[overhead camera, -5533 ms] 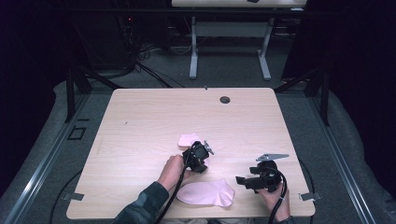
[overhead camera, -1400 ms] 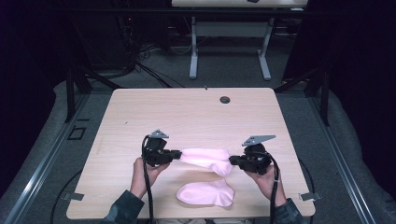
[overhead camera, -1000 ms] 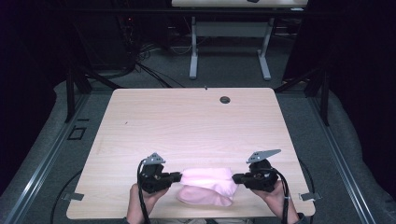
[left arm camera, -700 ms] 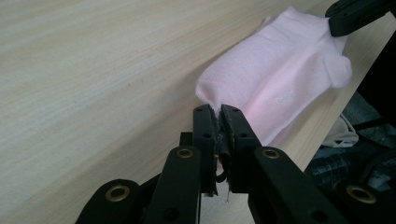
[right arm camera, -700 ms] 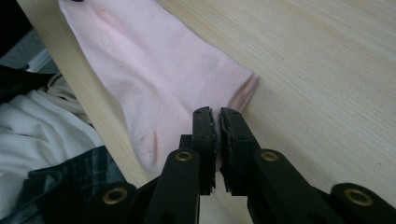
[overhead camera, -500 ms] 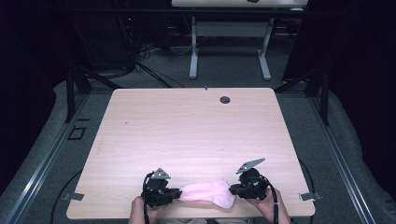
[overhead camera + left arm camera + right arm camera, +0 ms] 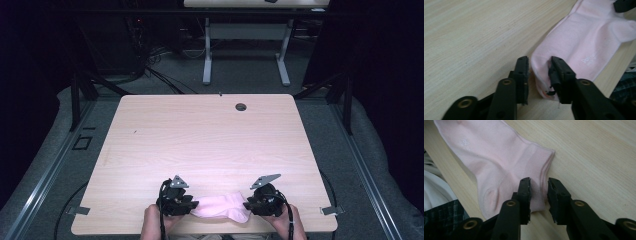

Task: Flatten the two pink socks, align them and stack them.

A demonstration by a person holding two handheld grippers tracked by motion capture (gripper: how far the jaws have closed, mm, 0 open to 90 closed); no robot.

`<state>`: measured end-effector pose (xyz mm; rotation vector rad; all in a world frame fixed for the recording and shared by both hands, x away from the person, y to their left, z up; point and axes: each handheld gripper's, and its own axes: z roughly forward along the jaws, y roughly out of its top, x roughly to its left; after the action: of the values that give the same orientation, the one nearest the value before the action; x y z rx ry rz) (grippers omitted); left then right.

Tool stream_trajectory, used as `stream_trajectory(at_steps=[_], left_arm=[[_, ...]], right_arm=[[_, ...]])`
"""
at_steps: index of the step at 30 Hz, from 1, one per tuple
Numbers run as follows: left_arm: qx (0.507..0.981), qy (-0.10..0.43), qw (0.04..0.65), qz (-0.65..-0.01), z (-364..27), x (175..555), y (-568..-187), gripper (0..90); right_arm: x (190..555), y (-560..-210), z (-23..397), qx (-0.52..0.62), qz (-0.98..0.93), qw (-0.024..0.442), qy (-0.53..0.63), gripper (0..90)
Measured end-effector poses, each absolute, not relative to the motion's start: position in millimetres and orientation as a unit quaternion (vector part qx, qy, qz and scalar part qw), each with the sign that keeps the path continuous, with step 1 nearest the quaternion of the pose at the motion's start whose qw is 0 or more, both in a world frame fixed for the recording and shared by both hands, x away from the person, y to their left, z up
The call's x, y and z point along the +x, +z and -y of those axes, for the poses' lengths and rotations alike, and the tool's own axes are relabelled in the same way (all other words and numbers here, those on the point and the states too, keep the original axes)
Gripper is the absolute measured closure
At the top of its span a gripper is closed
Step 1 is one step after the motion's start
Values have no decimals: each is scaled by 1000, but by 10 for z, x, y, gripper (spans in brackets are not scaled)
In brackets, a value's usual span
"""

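High view, sock: pink sock [image 7: 220,209] flat on the wooden table [image 7: 210,145] at its near edge, long axis left to right, between both grippers.
High view, grippers: left gripper [image 7: 187,205] at the sock's left end, right gripper [image 7: 248,204] at its right end, each pointing inward along the sock.
Left gripper view, jaws: have just parted a little; narrow gap, sock's rounded end [image 7: 584,47] lying in it, pads not pressing the cloth.
Left gripper view, direction: sock runs away from the jaws up to the right.
Right gripper view, jaws: likewise just loosened; slightly apart over the ribbed cuff [image 7: 541,170], no squeeze on it.
Right gripper view, direction: cuff nearest the jaws, foot stretching away to the upper left.
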<state>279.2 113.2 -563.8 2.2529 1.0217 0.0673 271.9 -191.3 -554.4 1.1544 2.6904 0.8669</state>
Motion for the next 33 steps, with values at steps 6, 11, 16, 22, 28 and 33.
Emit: stream_trajectory(at_steps=[6,11,16,22,28,33], left_arm=[[862,33,325,-387,-1133,2765,-5671,846],[861,39,327,-388,-1134,2717,-5679,843],[847,55,338,-407,-1168,2727,-5645,625],[828,89,366,-415,-1314,2739,-5488,256],[821,132,357,-426,-1532,2763,-5354,117],[806,164,346,-451,-1798,2787,-5301,4]], right_arm=[[2717,-5569,1880,374,-883,62,278,834],[2787,-5580,1860,376,-881,69,280,838],[2810,-5577,1874,373,-881,65,283,763],[2753,-5426,2069,386,-849,80,351,460],[2721,-5275,2317,413,-824,120,368,127],[2717,-5238,2524,436,-809,146,366,0]])
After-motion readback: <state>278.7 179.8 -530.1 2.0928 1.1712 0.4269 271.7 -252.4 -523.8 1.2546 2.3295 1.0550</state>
